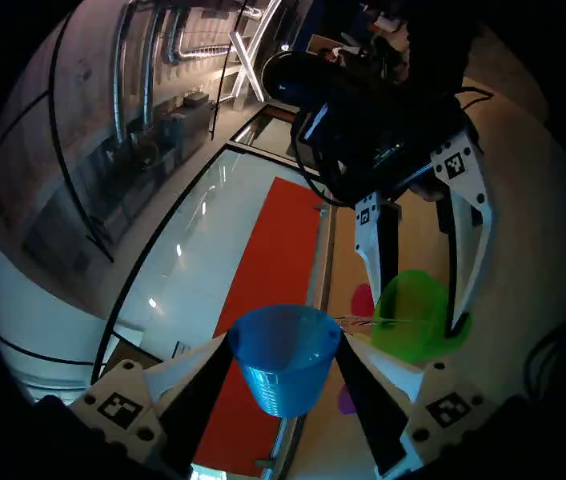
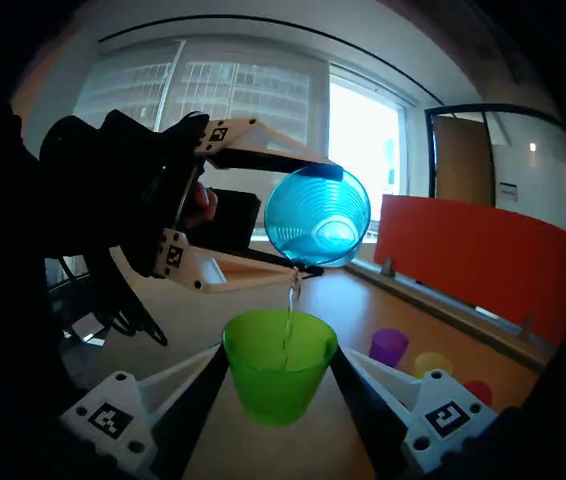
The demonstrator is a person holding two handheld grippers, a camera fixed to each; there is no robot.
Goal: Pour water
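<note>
Up close, the blue cup (image 1: 285, 368) is thin translucent plastic, a ribbed taper with a round rim. The left gripper (image 1: 285, 352) has it clamped: both black-padded white fingers (image 1: 198, 392) press on its sides, spread only as wide as the cup. In the right gripper view that cup lies tipped on its side, mouth toward the camera, above and just beyond the right gripper's fingertips. A thin stream of water (image 2: 290, 308) falls from its lower lip.

The stream lands in the green cup (image 2: 280, 376), likewise translucent, smooth and tapered, which stands upright between the fingers (image 2: 190, 392) of the right gripper (image 2: 280, 356). These press on both its flanks, opened to the cup's width. How much water lies in the green cup cannot be told.

Past the finger on that view's right, on the smooth wooden table (image 2: 379, 308), stand a purple cup (image 2: 388, 346), a yellow cup (image 2: 431, 364) and a red cup (image 2: 479, 390), near one another. Behind them runs a flat orange-red panel (image 2: 483, 256).
</note>
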